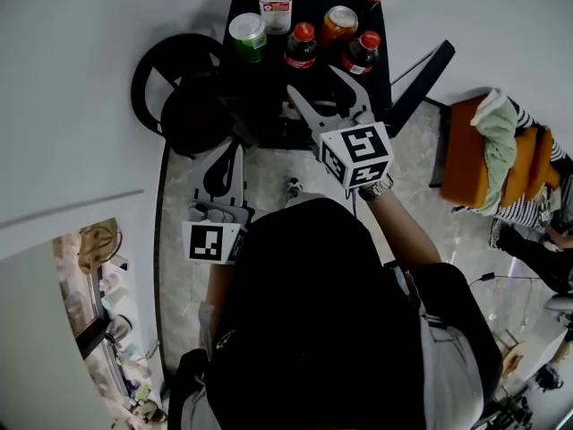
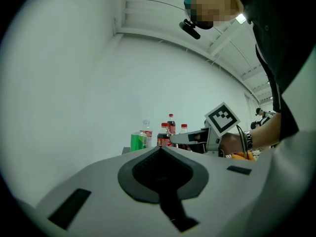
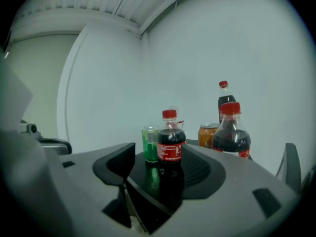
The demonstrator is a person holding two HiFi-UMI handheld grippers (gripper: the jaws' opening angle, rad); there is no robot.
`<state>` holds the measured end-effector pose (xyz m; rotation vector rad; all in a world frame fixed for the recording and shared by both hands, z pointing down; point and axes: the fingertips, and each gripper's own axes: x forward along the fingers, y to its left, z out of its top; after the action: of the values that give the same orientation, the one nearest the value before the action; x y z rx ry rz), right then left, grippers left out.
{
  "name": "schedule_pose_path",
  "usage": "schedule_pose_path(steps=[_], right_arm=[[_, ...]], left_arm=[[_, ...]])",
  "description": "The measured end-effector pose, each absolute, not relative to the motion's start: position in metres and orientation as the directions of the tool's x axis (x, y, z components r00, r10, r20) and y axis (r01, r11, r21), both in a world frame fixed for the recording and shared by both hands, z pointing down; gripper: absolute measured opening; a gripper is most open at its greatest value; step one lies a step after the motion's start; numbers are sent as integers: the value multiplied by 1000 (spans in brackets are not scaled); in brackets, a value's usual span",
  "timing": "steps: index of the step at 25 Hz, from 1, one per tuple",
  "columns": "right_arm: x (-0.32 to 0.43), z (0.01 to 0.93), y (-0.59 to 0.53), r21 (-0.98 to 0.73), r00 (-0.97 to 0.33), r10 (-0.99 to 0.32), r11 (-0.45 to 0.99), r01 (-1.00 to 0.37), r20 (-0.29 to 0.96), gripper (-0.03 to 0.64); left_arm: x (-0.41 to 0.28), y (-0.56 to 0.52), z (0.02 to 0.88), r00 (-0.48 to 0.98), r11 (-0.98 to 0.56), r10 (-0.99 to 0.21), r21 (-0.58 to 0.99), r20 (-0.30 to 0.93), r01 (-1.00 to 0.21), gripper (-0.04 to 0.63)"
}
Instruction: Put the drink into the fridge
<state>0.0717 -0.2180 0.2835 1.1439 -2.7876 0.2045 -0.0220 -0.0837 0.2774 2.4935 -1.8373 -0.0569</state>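
A: So why does the right gripper (image 1: 311,80) hold its jaws spread?
B: To take the cola bottle (image 3: 171,144): it stands in line with their gap, ungripped, on the table (image 1: 243,7) at top centre, among other drinks (image 1: 247,34).
A: And the left gripper (image 1: 235,150)?
B: Jaws pressed together, empty, held back at centre left; likely free for the fridge door.

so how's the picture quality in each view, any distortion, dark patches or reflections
Head view: the table and the person's top go near-black, so detail is lost. Left gripper view: heavy fisheye with black corners; the left tongs, shut, look soft up close. Right gripper view: same fisheye; the glossy table mirrors the sharp cola bottle.
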Motion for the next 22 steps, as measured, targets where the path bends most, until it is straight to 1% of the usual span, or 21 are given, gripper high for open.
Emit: schedule_pose_path(steps=[5,11,16,22], right_arm=[[64,294,-247,-87,-710,-683,707,-701,169,290],[57,309,-267,-107,-710,-679,704,-702,185,295],[52,311,-275,-101,-700,-694,694,-713,169,295],[48,309,-284,-86,-655,-741,650,-755,146,295]], left_arm=[[-22,-91,285,232,-230,-973,64,21,-971,9],[-31,-97,290,169,-166,-985,63,43,-984,9],[-35,-99,296,141,-137,-988,75,57,-988,9],[-39,-101,299,136,-131,-988,82,66,-988,9]])
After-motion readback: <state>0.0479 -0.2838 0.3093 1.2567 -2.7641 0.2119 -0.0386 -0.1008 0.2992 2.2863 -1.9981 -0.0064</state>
